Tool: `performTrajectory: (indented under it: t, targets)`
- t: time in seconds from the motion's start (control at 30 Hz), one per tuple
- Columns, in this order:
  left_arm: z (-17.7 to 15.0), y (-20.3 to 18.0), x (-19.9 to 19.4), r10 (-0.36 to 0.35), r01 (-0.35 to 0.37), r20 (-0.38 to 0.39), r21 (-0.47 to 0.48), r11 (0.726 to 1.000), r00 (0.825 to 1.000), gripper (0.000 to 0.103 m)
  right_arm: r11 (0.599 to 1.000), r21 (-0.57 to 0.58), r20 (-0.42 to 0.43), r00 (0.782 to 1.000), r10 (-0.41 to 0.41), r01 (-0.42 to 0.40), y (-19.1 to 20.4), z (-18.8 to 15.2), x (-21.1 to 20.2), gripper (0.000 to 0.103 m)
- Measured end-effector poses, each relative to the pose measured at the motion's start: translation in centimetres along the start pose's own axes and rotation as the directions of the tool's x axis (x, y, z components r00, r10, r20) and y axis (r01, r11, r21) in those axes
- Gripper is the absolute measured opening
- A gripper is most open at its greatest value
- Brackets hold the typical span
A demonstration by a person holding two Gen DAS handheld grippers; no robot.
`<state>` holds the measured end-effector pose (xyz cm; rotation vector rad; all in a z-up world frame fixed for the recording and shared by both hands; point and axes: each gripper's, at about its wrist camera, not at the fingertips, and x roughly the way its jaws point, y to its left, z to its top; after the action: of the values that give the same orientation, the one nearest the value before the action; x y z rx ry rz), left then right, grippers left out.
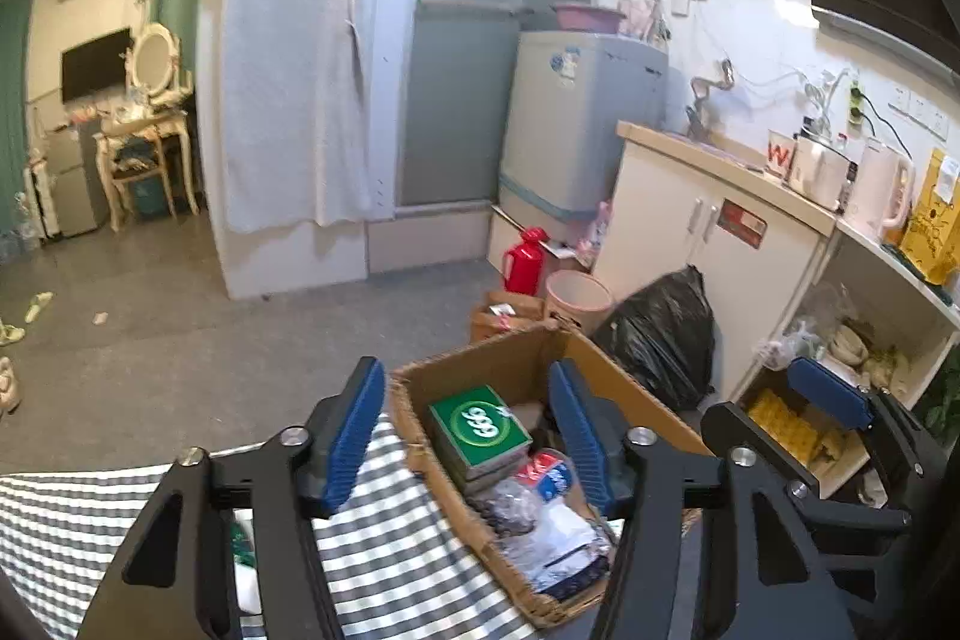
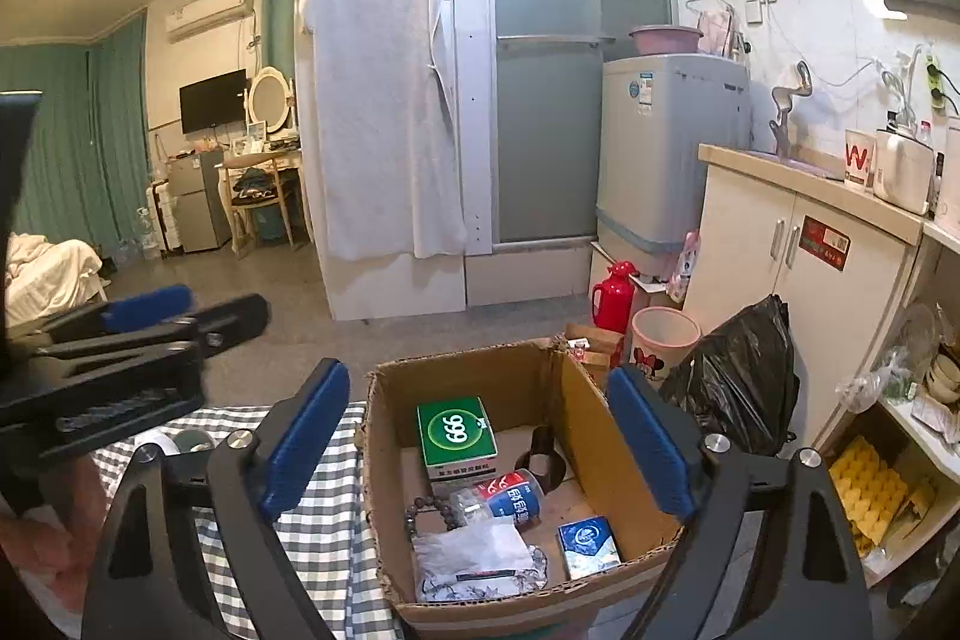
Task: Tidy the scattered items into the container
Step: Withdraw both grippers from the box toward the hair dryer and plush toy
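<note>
An open cardboard box [image 2: 600, 436] stands past the edge of a checked tablecloth [image 2: 324, 460]. It holds a green "666" pack [image 2: 457, 430], a bottle with a red and blue label [image 2: 510, 499], a clear plastic bag [image 2: 474, 559], a small blue pack [image 2: 588, 544], a bead bracelet [image 2: 423, 511] and a black ring [image 2: 543, 457]. My right gripper [image 2: 480, 379] hangs open above the box, empty. My left gripper [image 1: 465, 373] is open and empty too, over the box's [image 1: 480, 364] near-left corner. The green pack [image 1: 480, 424] and the bottle [image 1: 543, 478] show there.
A black rubbish bag [image 2: 744, 376], a pink bin [image 2: 663, 340], a red flask [image 2: 613, 295] and a small carton stand on the floor behind the box. White cabinets [image 2: 798, 268] and open shelves [image 2: 888, 472] line the right. Two round things [image 2: 174, 439] lie on the cloth at left.
</note>
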<state>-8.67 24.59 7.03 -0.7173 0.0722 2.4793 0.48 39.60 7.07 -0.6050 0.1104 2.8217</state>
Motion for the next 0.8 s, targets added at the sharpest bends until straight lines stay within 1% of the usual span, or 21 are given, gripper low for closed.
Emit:
performTrajectory:
  t: [0.03, 0.1, 0.2, 0.27, 0.33, 0.37, 0.4, 0.47, 0.57, 0.67, 0.8]
  targets:
    - [-0.1, 0.3, -0.5, 0.010, -0.010, 0.012, 0.000, 1.000, 1.000, 0.071, 1.000, 0.003, 0.000, 1.000, 0.004, -0.004, 0.1, -0.1, 0.0, 0.089]
    - [-0.2, 0.9, -1.7, 0.041, -0.041, 0.038, 0.000, 0.999, 0.998, 0.083, 1.000, 0.009, -0.003, 1.000, 0.014, -0.014, 0.4, -0.2, 0.0, 0.091]
    - [-0.5, 2.0, -3.0, 0.078, -0.078, 0.061, -0.009, 0.997, 0.995, 0.090, 0.999, 0.012, -0.002, 1.000, 0.029, -0.029, 0.8, -0.3, 0.1, 0.094]
    - [-0.9, 3.1, -3.9, 0.095, -0.094, 0.067, -0.019, 0.995, 0.993, 0.092, 0.999, 0.014, 0.006, 0.999, 0.049, -0.049, 1.3, -0.4, 0.1, 0.095]
    - [-1.2, 3.9, -4.5, 0.112, -0.111, 0.068, -0.026, 0.994, 0.991, 0.098, 0.997, 0.011, 0.018, 0.997, 0.070, -0.070, 1.8, -0.4, -0.1, 0.100]
    - [-1.5, 4.4, -4.8, 0.122, -0.120, 0.065, -0.030, 0.992, 0.990, 0.102, 0.997, 0.007, 0.022, 0.997, 0.078, -0.078, 2.1, -0.4, -0.2, 0.101]
    - [-1.8, 4.8, -5.1, 0.125, -0.123, 0.066, -0.035, 0.992, 0.990, 0.103, 0.996, 0.003, 0.029, 0.996, 0.089, -0.089, 2.4, -0.4, -0.3, 0.103]
    - [-2.3, 5.5, -5.8, 0.137, -0.134, 0.075, -0.042, 0.990, 0.988, 0.103, 0.994, -0.004, 0.040, 0.993, 0.108, -0.108, 3.1, -0.4, -0.5, 0.103]
    - [-2.9, 6.6, -6.7, 0.157, -0.153, 0.084, -0.052, 0.987, 0.984, 0.103, 0.992, -0.019, 0.035, 0.991, 0.126, -0.126, 4.2, -0.6, -0.6, 0.103]
    - [-3.4, 7.8, -7.3, 0.169, -0.164, 0.076, -0.062, 0.984, 0.983, 0.103, 0.986, -0.037, 0.025, 0.987, 0.161, -0.160, 5.7, -0.8, -0.6, 0.103]
    - [-4.2, 9.9, -8.5, 0.219, -0.211, 0.080, -0.090, 0.973, 0.972, 0.103, 0.981, -0.070, 0.019, 0.983, 0.182, -0.180, 7.2, -1.1, -0.6, 0.103]
